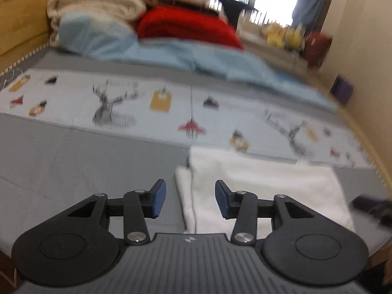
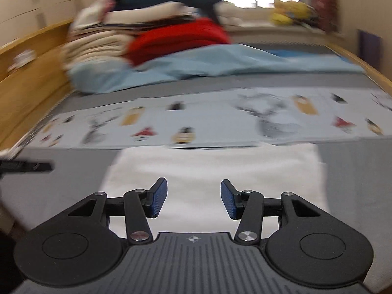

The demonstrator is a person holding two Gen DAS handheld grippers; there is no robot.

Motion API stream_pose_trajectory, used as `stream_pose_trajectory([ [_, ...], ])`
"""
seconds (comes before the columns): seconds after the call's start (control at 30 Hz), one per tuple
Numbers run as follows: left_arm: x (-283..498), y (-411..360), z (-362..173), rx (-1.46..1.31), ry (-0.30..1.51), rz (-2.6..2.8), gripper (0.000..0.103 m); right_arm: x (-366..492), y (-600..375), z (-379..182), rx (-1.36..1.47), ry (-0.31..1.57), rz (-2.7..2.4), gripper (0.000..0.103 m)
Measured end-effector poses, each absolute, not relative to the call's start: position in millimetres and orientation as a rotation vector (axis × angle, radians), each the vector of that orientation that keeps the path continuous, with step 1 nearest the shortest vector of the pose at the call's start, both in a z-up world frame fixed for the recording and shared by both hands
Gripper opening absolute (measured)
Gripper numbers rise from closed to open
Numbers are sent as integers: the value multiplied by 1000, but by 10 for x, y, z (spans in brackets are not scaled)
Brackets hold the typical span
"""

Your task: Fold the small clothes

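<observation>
My left gripper (image 1: pixel 190 199) has its jaws spread wide with nothing between them; the blue pads (image 1: pixel 158 197) hang just above the left edge of the white cloth (image 1: pixel 257 186), not touching it as far as I can tell. My right gripper (image 2: pixel 194 199) is likewise agape and empty, poised over the middle of the same cloth (image 2: pixel 210 169).

The cloth lies flat on the grey bed surface (image 1: pixel 73 161), near its front edge, its far side butting against the patterned sheet (image 1: pixel 137 105) with the stag prints. It looks already doubled along the left (a lower layer peeks out there).

I judge it soft, light and limp: it will sag and drag rather than hold shape, and a pinch may catch only the top layer. I would take it at two corners of one edge, both layers together.

Beyond, a pale blue quilt (image 2: pixel 220 61) and stacked bedding, including a red blanket (image 1: pixel 186 24), fill the far end, well apart from the work.
</observation>
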State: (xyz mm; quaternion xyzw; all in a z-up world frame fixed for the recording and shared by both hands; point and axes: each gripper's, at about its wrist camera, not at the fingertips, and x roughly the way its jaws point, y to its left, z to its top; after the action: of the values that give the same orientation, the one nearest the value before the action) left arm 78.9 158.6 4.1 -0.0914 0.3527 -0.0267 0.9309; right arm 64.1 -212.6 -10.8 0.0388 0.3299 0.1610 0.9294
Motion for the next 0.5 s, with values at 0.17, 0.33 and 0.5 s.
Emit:
stream_pose_trajectory([
  [0.17, 760, 1618, 49, -200, 724, -57, 55, 596, -1429, -341, -29, 734, 425, 51],
  [0.33, 816, 1639, -2, -222, 762, -54, 55, 575, -786, -676, -140, 836, 508, 50],
  [0.5, 857, 1719, -50, -264, 775, -47, 55, 539, -294, -886, -235, 846, 573, 49],
])
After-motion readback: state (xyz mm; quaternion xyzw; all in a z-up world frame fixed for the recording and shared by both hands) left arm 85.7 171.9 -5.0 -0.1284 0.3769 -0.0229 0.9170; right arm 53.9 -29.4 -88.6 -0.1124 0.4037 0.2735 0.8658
